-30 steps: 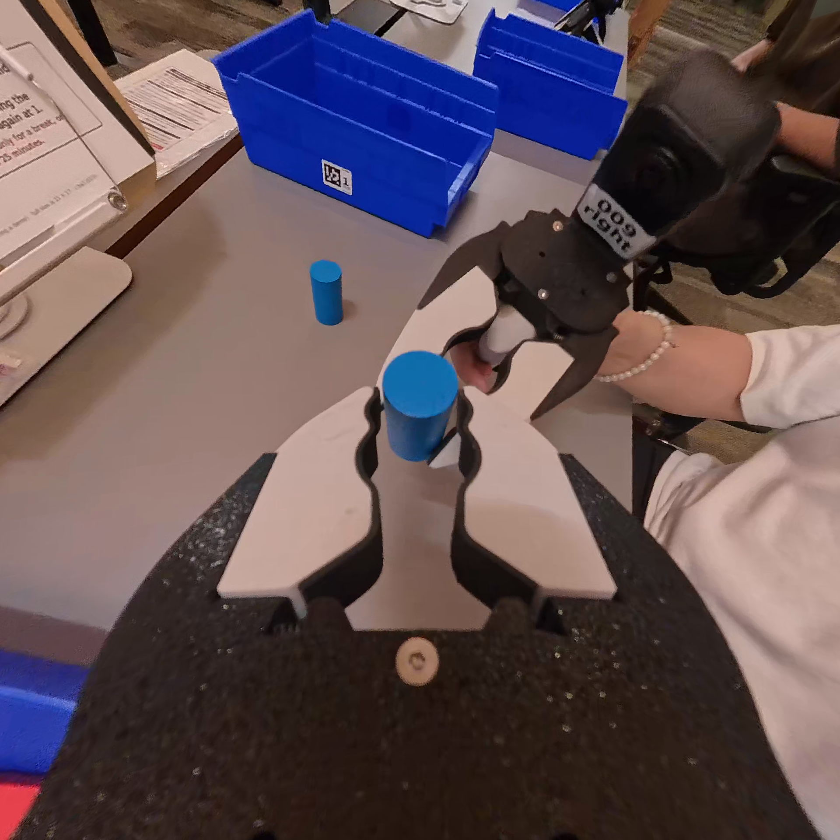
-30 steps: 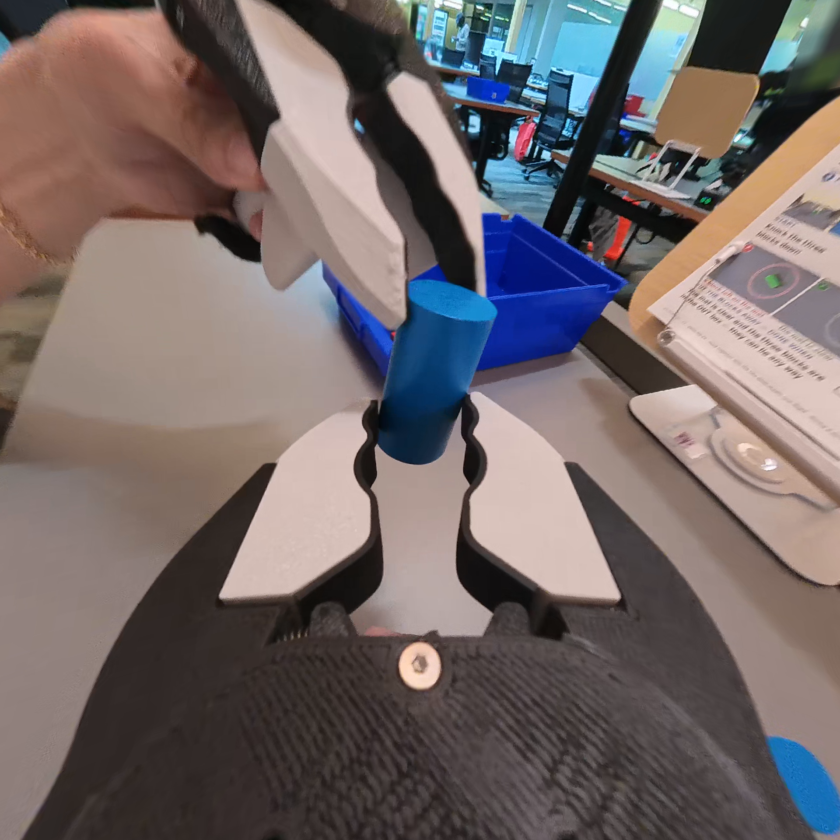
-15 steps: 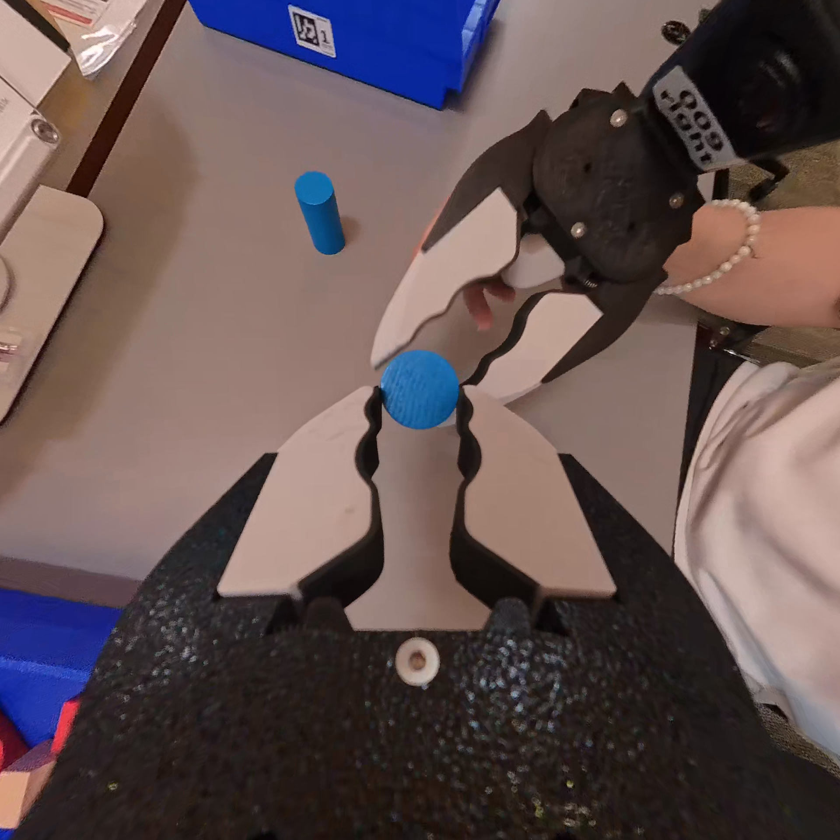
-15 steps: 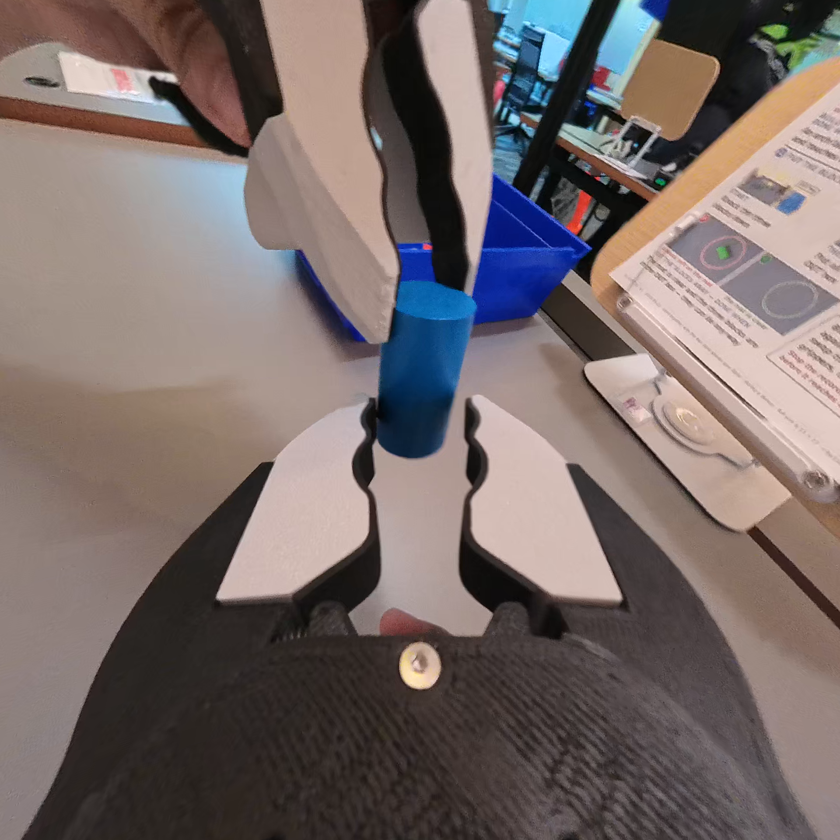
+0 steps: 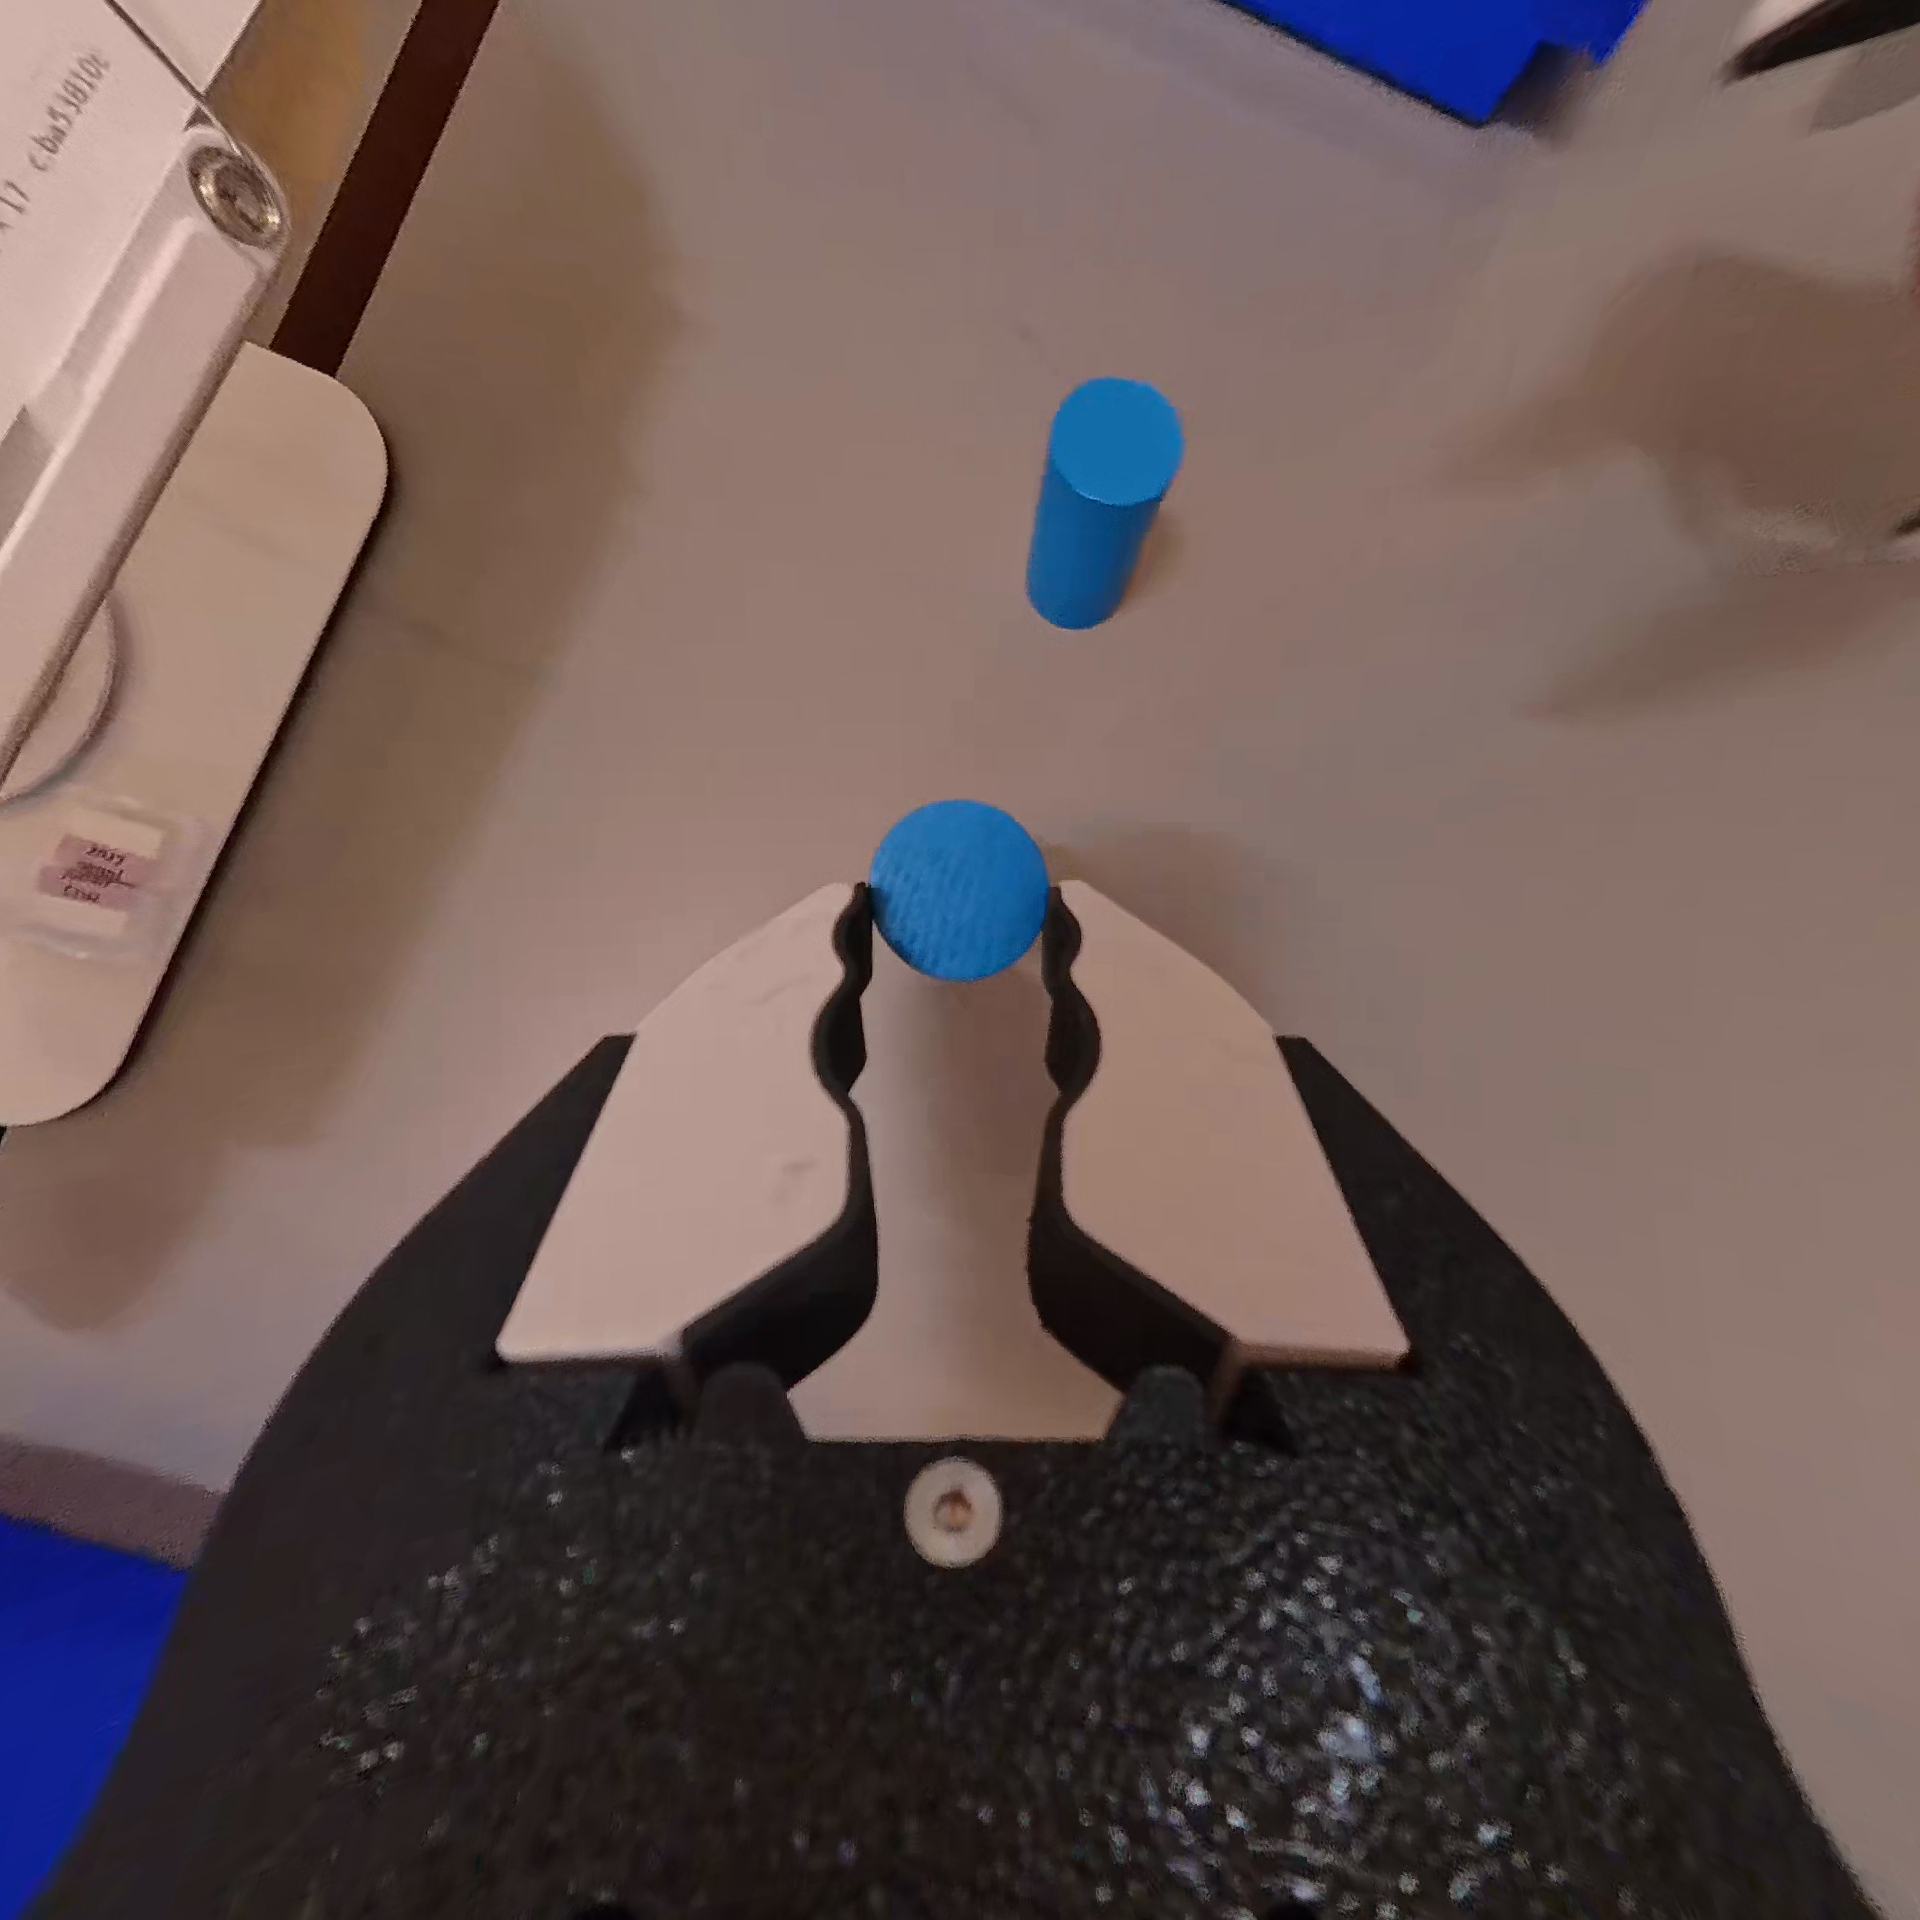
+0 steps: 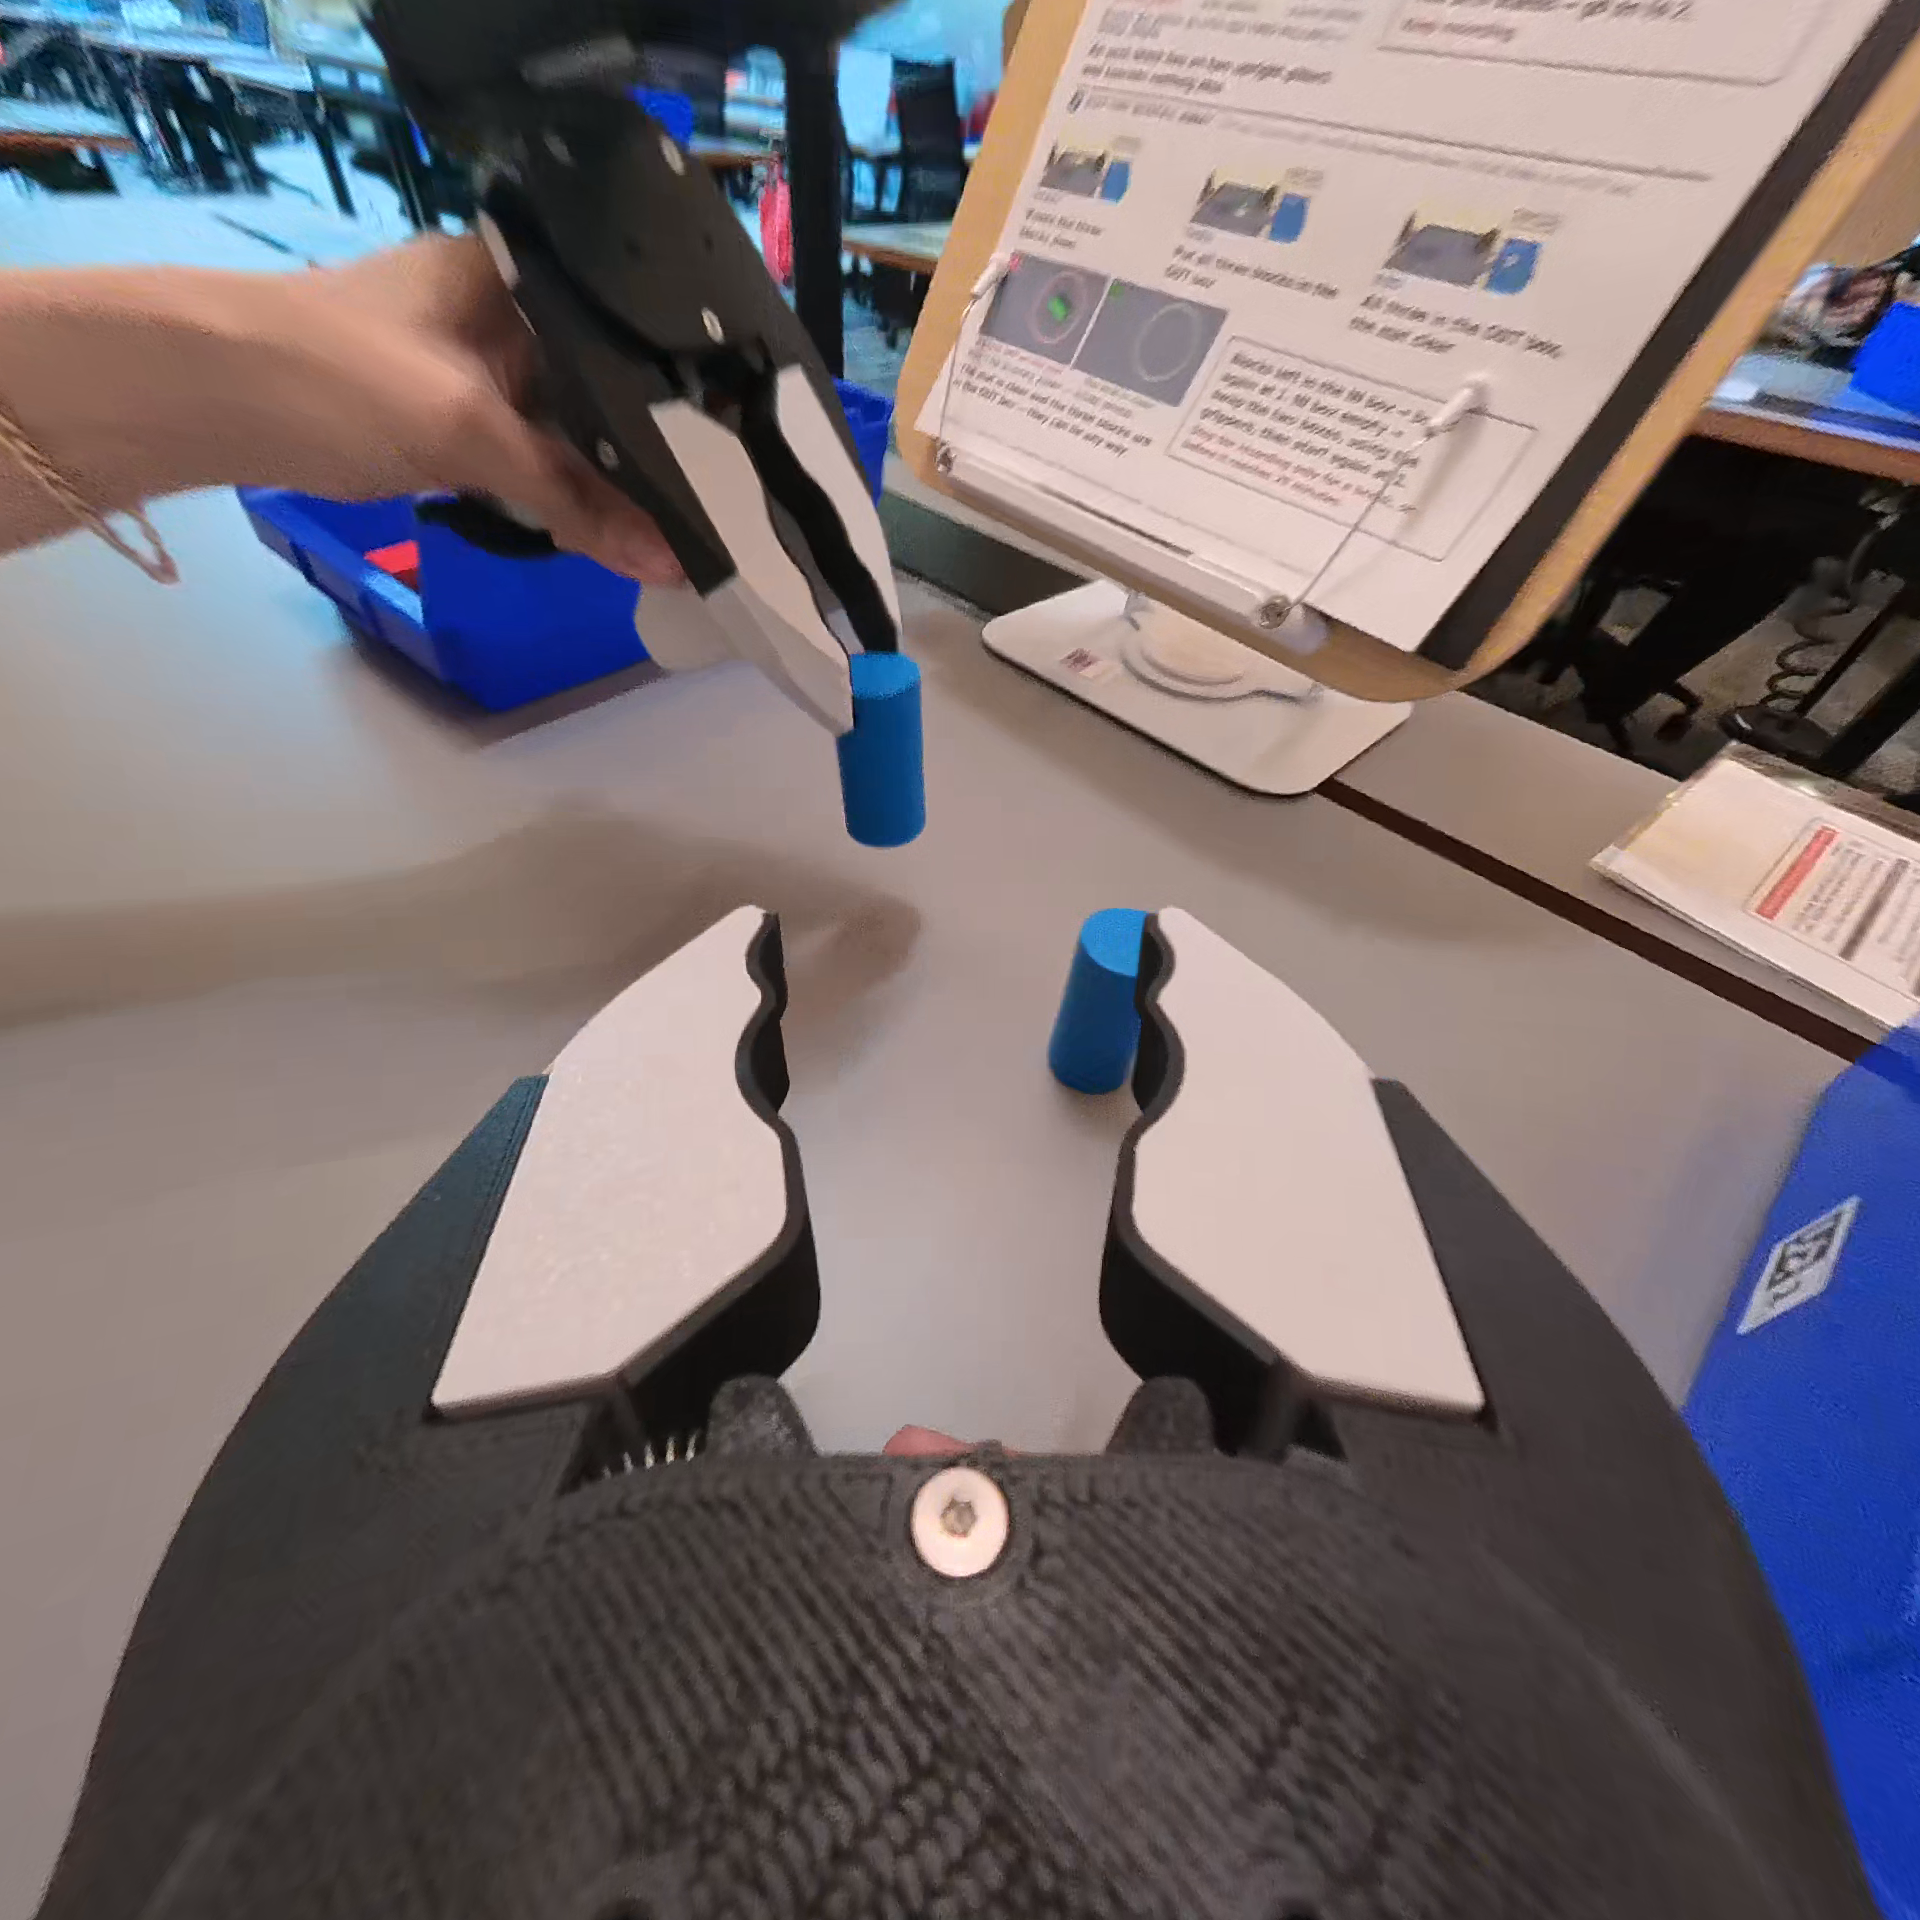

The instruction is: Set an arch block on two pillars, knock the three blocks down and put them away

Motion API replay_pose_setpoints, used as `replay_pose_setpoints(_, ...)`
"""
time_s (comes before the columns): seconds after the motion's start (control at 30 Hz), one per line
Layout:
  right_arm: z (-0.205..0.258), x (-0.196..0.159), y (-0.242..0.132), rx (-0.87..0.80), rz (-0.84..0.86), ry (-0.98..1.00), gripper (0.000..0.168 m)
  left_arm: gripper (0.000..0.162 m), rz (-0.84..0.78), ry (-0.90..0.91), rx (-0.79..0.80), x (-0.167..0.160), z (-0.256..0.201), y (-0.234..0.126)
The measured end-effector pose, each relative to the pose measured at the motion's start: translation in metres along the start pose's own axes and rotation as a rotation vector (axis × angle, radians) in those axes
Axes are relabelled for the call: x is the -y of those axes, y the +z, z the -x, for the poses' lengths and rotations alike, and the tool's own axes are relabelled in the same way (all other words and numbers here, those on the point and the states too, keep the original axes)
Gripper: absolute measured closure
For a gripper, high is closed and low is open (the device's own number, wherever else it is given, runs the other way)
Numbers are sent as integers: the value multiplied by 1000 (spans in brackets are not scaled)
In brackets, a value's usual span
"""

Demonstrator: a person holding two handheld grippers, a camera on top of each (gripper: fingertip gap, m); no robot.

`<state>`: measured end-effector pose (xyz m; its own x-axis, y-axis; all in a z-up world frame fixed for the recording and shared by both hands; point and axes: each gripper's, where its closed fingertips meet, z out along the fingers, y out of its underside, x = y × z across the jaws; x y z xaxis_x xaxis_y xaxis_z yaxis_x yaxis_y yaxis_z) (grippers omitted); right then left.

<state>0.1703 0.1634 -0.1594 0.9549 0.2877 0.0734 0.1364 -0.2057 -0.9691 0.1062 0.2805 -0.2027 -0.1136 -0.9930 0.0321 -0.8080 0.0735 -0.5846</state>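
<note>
My left gripper (image 5: 958, 896) is shut on a blue cylinder (image 5: 958, 889), seen end-on, and holds it upright above the grey table (image 5: 727, 520). The same gripper (image 6: 868, 665) and held cylinder (image 6: 883, 753) show in the right wrist view, hanging clear of the table. A second blue cylinder (image 5: 1101, 504) stands on the table farther ahead. My right gripper (image 6: 961, 925) is open and empty. The standing cylinder (image 6: 1096, 1003) shows just inside its right finger (image 6: 1247, 1101), on the table below.
A document stand (image 6: 1351, 312) on a white base (image 6: 1195, 675) stands at the table's far edge; its base (image 5: 156, 727) is at the left in the left wrist view. A blue bin (image 6: 468, 603) sits behind the left gripper. Another blue bin (image 6: 1829, 1299) is at the right. Tip to tip, the grippers are about 15 centimeters apart.
My right gripper has let go of the blue cylinder, opened and drawn back. My left gripper keeps the cylinder and has moved toward the standing one.
</note>
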Motion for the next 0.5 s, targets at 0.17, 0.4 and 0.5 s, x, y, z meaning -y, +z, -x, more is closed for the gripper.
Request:
replay_pose_setpoints(0.17, -18, 3, -14, -33, -28, 11, 103, 131, 35, -18, -33, 8, 7, 31)
replay_pose_setpoints(0.4, -24, -2, -22, -33, -30, 35, 103, 131, 81, -14, -29, 9, 8, 56)
replay_pose_setpoints(0.5, -26, -3, -24, -35, -32, 42, 103, 131, 90, -11, -17, 9, 8, 58)
